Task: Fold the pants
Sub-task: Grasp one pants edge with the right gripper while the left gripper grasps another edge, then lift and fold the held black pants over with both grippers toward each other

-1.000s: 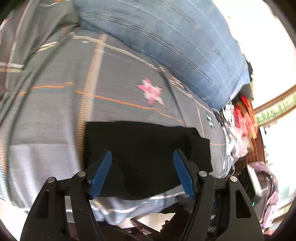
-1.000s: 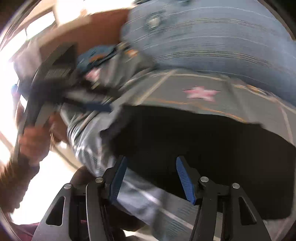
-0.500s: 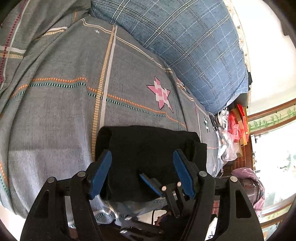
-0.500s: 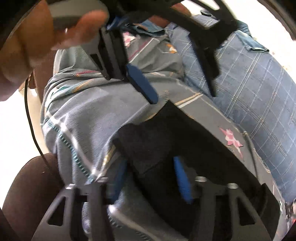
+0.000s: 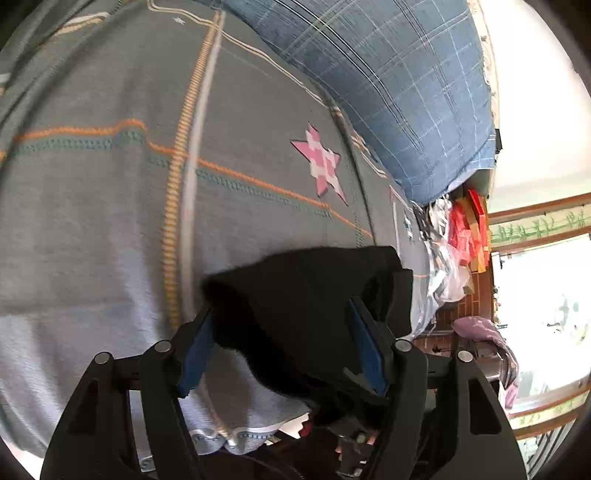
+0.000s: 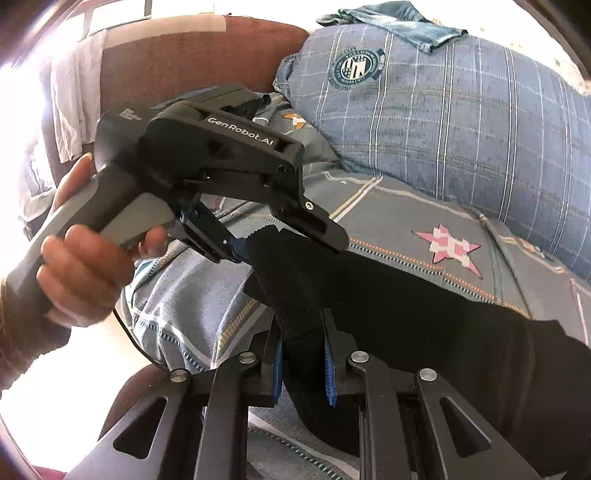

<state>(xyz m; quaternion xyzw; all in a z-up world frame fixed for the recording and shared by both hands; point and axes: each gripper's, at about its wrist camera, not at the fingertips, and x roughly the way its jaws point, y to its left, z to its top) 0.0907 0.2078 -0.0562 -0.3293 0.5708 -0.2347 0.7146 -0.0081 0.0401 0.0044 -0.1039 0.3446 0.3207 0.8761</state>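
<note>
Left wrist view: black pants (image 5: pixel 314 306), folded into a compact bundle, are seen lying near the front edge of a bed covered by a grey bedspread (image 5: pixel 92 221) with orange and teal stitched lines and a pink star patch (image 5: pixel 325 166). The left claw (image 5: pixel 284 343) is held released, its blue-padded fingers (image 5: pixel 364 350) spread to either side of the bundle. A blue plaid pillow (image 5: pixel 388 81) is recorded at the far side of the bed; red and clear plastic bags (image 5: pixel 458 236) and a brick-tiled floor are shown beyond the right edge, below a bright window. Right wrist view: the right claw (image 6: pixel 303 360) is shown clenched on an upright fold of the pants (image 6: pixel 406 317), a grip not visible from the other camera. The left claw (image 6: pixel 280 236) is seen from the side, held by the person's left hand (image 6: pixel 81 266), its fingertips at the bundle's upper edge. A crest on the pillow (image 6: pixel 443 122), a denim garment (image 6: pixel 388 22) on top of it and a brown headboard (image 6: pixel 184 59) are shown only here.
</note>
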